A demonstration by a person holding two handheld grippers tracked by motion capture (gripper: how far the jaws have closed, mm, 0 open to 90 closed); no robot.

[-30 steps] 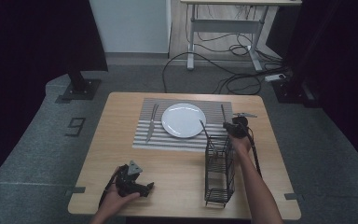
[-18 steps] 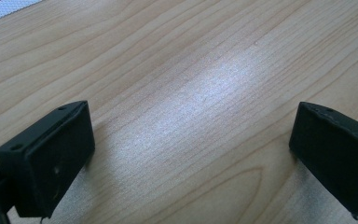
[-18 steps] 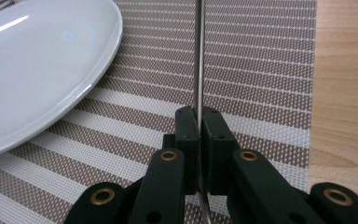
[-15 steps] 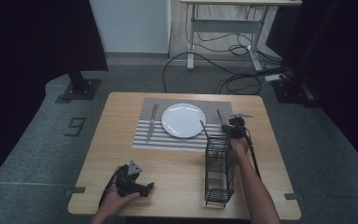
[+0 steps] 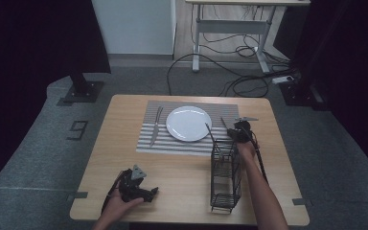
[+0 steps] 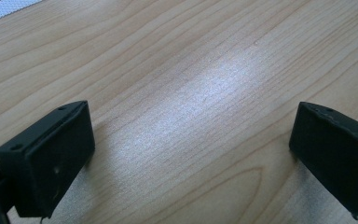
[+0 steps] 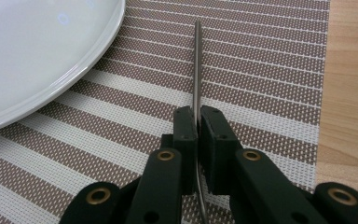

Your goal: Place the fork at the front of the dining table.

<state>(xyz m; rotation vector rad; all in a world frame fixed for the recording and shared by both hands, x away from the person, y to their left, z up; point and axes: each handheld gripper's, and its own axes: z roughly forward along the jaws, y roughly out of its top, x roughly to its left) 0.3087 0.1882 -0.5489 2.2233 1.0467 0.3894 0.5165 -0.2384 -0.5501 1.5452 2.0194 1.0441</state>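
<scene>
High view: fork (image 5: 156,125) already lies left of the plate (image 5: 189,123); right gripper (image 7: 198,122) pinches a knife (image 7: 197,65) over the placemat (image 7: 270,70), unplaced. Left gripper (image 6: 186,154) rests, jaws wide.

Plate (image 5: 189,123) on placemat (image 5: 148,143), rack (image 5: 225,176) right.

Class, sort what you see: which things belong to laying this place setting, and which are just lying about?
Part of the job:
right gripper, shut on the thin metal utensil
plate
striped placemat
second utensil, lying left of the plate
wire caddy

Just lying about:
left gripper, open and idle
floor cables
desk frame behind the table
</scene>
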